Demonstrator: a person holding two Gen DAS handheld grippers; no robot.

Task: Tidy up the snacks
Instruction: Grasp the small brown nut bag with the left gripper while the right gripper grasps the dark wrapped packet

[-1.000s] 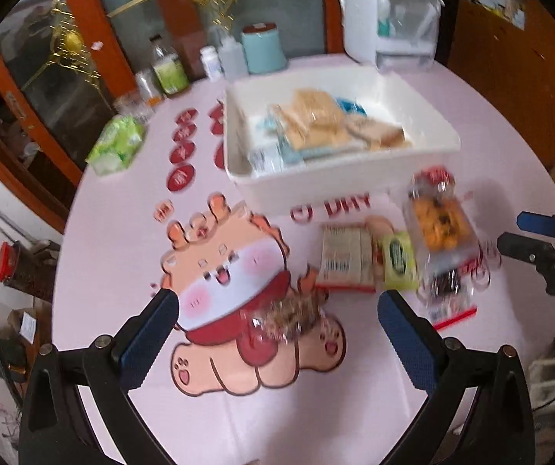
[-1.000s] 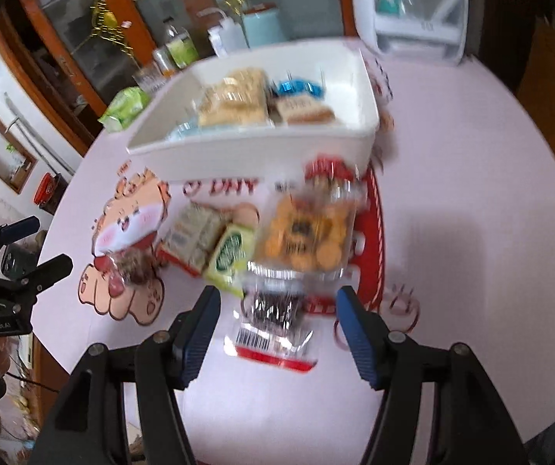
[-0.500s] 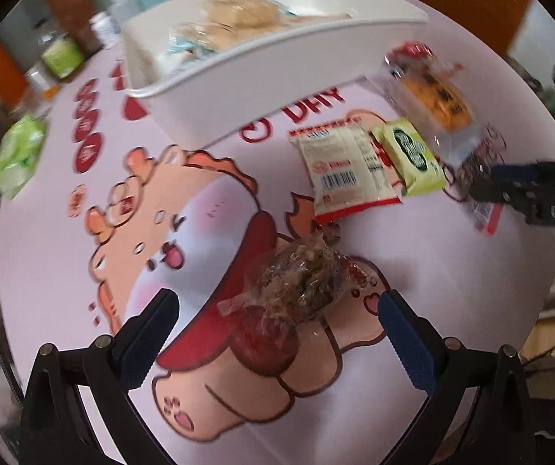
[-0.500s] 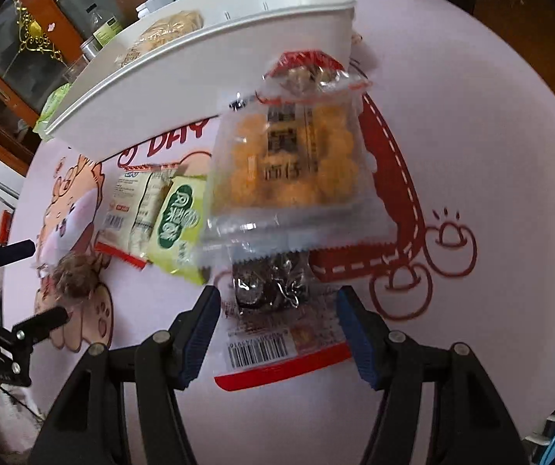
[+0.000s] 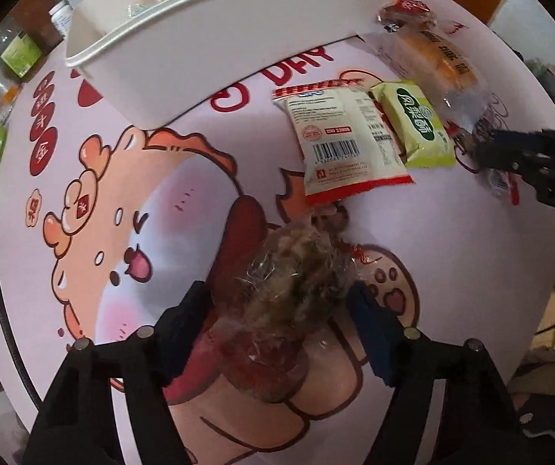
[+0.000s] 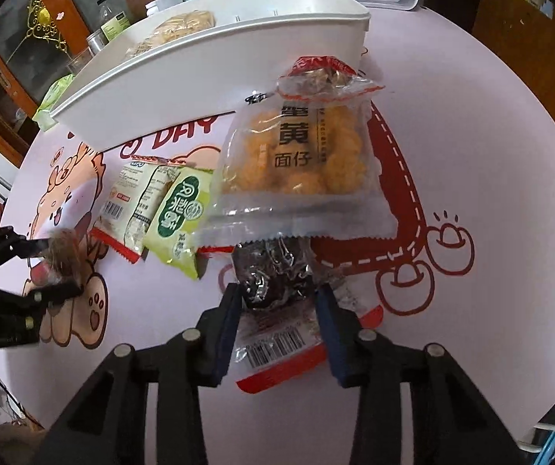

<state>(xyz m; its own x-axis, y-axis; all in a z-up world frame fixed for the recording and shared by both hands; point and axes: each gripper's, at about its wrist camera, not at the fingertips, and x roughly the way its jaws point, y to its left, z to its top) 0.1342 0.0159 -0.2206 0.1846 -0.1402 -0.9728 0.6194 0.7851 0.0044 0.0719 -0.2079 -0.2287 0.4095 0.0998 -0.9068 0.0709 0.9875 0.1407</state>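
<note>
Some snacks already lie in the white bin (image 6: 215,73) beyond my tongs, while my left gripper (image 5: 281,310) closes around a brownish clear-wrapped snack (image 5: 296,283), my right gripper (image 6: 277,310) around a dark packet (image 6: 273,271), three packs still ahead.

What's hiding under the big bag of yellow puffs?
Under the yellow puff bag lies a dark snack packet; its top end is covered. The right gripper is closing around it.

On the table (image 6: 471,116) we find the bin (image 6: 200,77) at the far side, holding wrapped snacks. Near of it, from left to right, lie the nut cluster packet (image 5: 300,283), the barcoded packet (image 6: 134,201), the small square packet (image 6: 180,217) and the puff bag (image 6: 300,159). The dark snack packet (image 6: 277,271) lies nearest, its far end under the puff bag.
</note>
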